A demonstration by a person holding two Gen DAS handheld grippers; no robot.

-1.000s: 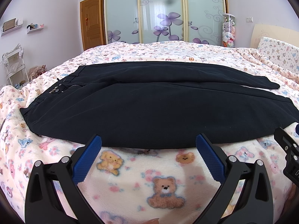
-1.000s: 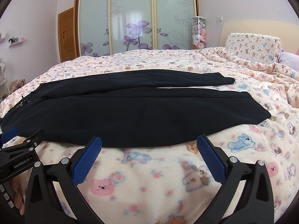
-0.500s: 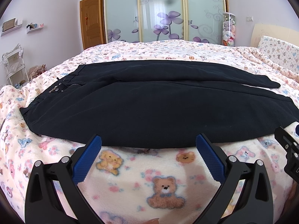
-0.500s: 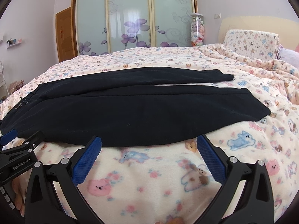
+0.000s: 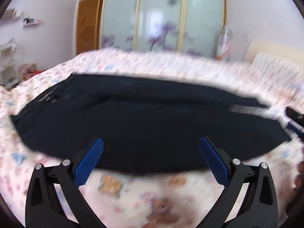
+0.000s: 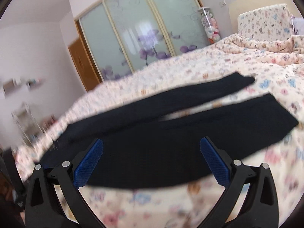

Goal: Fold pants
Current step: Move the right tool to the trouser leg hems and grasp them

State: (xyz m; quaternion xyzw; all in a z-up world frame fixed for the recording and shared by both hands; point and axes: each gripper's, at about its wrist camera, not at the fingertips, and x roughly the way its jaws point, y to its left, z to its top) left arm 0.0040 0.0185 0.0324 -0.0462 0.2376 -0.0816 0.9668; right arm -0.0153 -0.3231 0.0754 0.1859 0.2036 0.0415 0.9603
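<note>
Dark navy pants [image 5: 144, 125] lie flat across the bed, waistband to the left, both legs running right. In the right wrist view the pants [image 6: 171, 133] show tilted, with the two leg ends apart at the right. My left gripper [image 5: 151, 144] is open and empty, its blue pads over the near edge of the pants. My right gripper [image 6: 151, 144] is open and empty, its pads also over the near leg. A part of the right gripper [image 5: 295, 117] shows at the right edge of the left wrist view. Both views are blurred.
The bed is covered by a pink bear-print blanket [image 5: 133, 193]. A pillow [image 6: 264, 22] lies at the head, far right. A wardrobe with frosted flower doors [image 6: 144, 32] and a wooden door [image 5: 87, 22] stand behind the bed. White shelves [image 5: 7, 62] stand at the left.
Both grippers have moved forward over the near edge of the pants. The right gripper has tilted and swung right toward the leg ends. Both stay open.
</note>
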